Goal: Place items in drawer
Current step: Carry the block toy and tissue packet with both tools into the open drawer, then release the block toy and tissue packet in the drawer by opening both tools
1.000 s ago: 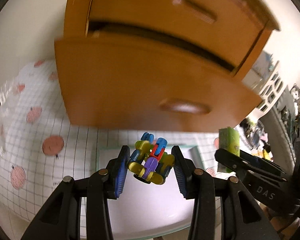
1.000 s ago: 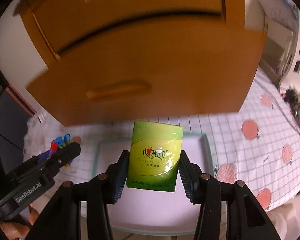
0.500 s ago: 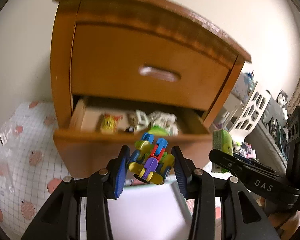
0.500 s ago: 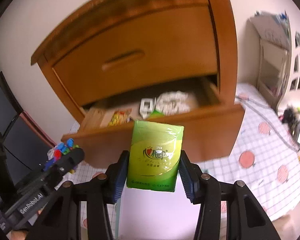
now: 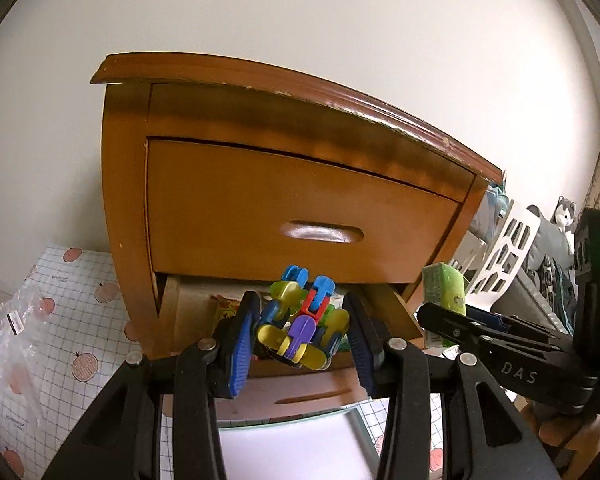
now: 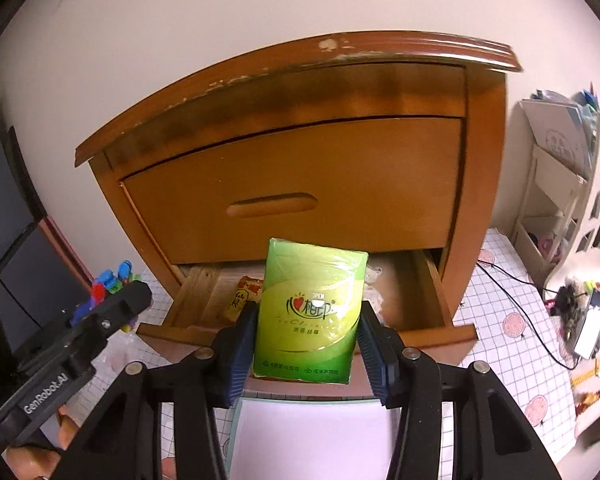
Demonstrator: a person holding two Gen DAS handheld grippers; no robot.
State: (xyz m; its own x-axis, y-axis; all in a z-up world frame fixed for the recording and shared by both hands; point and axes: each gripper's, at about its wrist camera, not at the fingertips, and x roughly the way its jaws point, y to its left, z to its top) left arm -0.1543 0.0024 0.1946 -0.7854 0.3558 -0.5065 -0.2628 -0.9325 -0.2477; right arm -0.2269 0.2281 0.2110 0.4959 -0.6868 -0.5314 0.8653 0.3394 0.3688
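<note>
Toy in left gripper, tissue pack in right gripper

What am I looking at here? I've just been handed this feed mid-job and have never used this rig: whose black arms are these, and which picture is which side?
There is no robot. A person holds a two-finger gripper in each hand, and a fisheye camera on each looks forward along its fingers.

The left wrist view shows the left gripper shut on a colourful plastic toy. The right wrist view shows the right gripper shut on a green tissue pack. Each gripper also appears at the edge of the other's view.

Ahead stands a wooden nightstand. Its upper drawer is closed; the lower drawer is pulled open and already holds some packets. Beneath is a checked cloth with a pale tray.
</note>
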